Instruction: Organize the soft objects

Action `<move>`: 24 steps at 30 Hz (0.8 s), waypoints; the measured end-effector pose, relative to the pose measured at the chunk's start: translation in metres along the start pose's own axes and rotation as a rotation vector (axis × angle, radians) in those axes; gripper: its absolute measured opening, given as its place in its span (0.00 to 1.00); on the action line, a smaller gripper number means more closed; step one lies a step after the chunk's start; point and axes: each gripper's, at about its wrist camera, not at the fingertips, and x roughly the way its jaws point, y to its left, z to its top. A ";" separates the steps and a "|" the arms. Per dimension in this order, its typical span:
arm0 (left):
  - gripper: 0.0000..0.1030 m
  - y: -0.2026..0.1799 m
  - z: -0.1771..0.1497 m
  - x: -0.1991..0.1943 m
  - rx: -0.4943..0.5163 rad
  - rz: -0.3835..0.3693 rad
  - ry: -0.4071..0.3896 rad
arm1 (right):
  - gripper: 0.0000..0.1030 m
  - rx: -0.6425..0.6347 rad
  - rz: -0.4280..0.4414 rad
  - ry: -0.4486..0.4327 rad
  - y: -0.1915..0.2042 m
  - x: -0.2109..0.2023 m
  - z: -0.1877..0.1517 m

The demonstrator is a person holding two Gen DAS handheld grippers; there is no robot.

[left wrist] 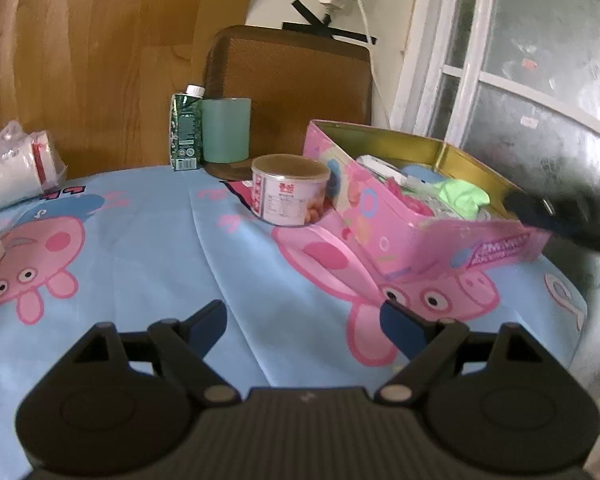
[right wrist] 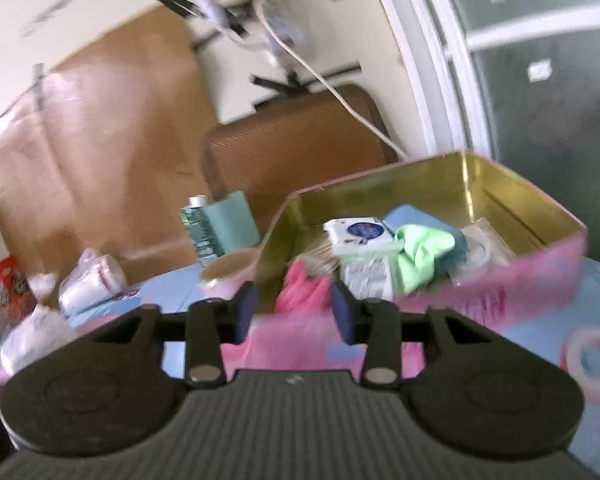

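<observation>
Both fingers of the left gripper [left wrist: 304,322] are standing wide apart with nothing between them, hovering over the blue cartoon-pig cloth [left wrist: 148,248]. Right gripper [right wrist: 294,312] fingers are sitting partly spread at the near wall of the pink tin box [right wrist: 500,280]; blur is hiding whether the pads are touching that wall. Inside the tin, a green cloth [right wrist: 420,252], a pink soft item [right wrist: 304,292] and a white packet [right wrist: 360,234] are lying together. Just left of the tin, a round can [left wrist: 288,190] is standing on the cloth, with a green carton [left wrist: 186,132] and teal cup [left wrist: 226,130] behind it
</observation>
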 end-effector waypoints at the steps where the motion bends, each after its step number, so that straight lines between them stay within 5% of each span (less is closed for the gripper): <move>1: 0.84 -0.004 -0.001 -0.001 0.012 0.005 0.005 | 0.51 -0.021 -0.023 -0.020 0.009 -0.013 -0.017; 8: 1.00 -0.020 -0.005 -0.019 0.040 0.032 0.004 | 0.56 -0.052 -0.043 0.056 0.041 -0.025 -0.044; 16: 1.00 -0.020 -0.006 -0.032 0.028 0.132 0.054 | 0.61 0.018 -0.005 0.034 0.049 -0.034 -0.034; 24: 1.00 -0.025 -0.009 -0.038 0.024 0.205 0.019 | 0.63 0.050 0.001 0.027 0.041 -0.042 -0.035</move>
